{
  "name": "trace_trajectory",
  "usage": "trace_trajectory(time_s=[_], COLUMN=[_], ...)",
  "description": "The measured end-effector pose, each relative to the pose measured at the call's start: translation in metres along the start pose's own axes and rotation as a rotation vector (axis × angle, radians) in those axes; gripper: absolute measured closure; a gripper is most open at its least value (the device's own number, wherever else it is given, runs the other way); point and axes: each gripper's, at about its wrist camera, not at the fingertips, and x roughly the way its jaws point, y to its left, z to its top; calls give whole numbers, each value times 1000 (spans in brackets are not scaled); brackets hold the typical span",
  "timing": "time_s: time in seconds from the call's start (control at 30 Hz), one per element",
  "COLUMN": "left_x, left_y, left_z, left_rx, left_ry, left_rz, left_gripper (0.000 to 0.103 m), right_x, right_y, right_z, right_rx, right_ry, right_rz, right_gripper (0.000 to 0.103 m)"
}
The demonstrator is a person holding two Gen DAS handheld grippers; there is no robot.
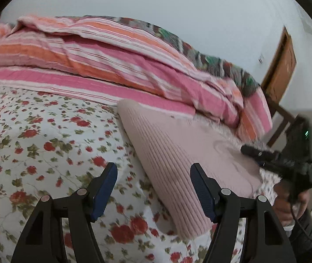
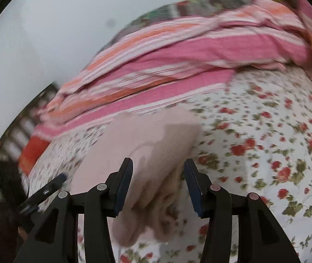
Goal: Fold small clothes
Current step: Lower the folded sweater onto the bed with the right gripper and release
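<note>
Left tongs (image 1: 153, 188) spread wide, holding nothing, hovering above the near edge of the pink ribbed garment (image 1: 178, 153); right tongs (image 2: 158, 184) likewise spread, empty, over its other end. Garment lies as a compact oblong flat on the floral bedsheet (image 1: 46, 142), just in front of the striped quilt (image 1: 112, 65) heaped along the wall, presumably pushed back to leave a flat folding area. Judgement: with both tongs released and the piece lying neat, this fold looks complete or nearly so; right view blurred, edges uncertain.
</note>
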Motion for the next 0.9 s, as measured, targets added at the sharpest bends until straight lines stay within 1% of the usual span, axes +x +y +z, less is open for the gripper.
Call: trace_trajectory(time_s=[0.07,0.1,0.13,0.17,0.23,0.3,0.33,0.37,0.4,0.43,0.47,0.5,0.53,0.57,0.6,0.63,0.67,0.7,0.73,0.77,0.8,0.87,0.9], left_x=[-5,-7,-9,-9,-10,-13,-15,-15,-13,-10,-6,-3,0,-1,-4,-6,-6,-6,-7,-6,-5,-5,-6], left_y=[-7,-11,-15,-19,-27,-35,-37,-40,-43,-46,-49,-50,-51,-51,-51,-52,-52,-52,-50,-46,-43,-41,-42], left_z=[-6,-8,-12,-16,-25,-36,-40,-45,-48,-52,-55,-56,-57,-56,-55,-53,-52,-52,-52,-52,-52,-54,-54], left_rx=[34,55,80,104,148,179,184,190,198,212,227,233,231,214,191,181,183,185,179,163,143,129,133], left_ry=[-16,-26,-22,-2,44,76,87,105,117,130,143,152,156,143,127,116,108,95,87,92,105,126,132], left_rz=[12,8,7,12,26,21,15,13,25,55,97,121,136,127,92,73,82,102,103,96,91,82,86], left_gripper=[37,37,36,36,37,37,37,37,37,38,41,50,64,68,73,82,86,89,90,90,90,89,86], right_x=[-7,-10,-12,-12,-4,1,0,0,-1,-4,-6,-9,-13,-17,-22,-27,-28,-25,-18,-8,0,6,5], right_y=[9,12,13,15,19,17,13,10,7,4,3,3,3,3,2,0,-1,-3,-6,-7,-10,-13,-12], right_z=[-9,-13,-17,-19,-18,-15,-15,-15,-15,-15,-16,-17,-17,-18,-20,-21,-21,-21,-22,-24,-27,-29,-29], right_rx=[-52,-72,-81,-90,-99,-91,-78,-65,-54,-50,-55,-64,-74,-85,-95,-96,-89,-80,-75,-75,-66,-48,-53], right_ry=[-22,-47,-64,-76,-62,-43,-35,-31,-27,-29,-35,-51,-69,-95,-129,-153,-150,-133,-94,-50,-16,14,10], right_rz=[51,79,94,99,74,67,65,65,66,71,77,74,72,77,83,79,74,58,4,-46,-68,-76,-76], right_gripper=[55,55,55,55,55,68,72,79,86,88,91,92,93,96,99,100,100,100,100,101,101,101,100])
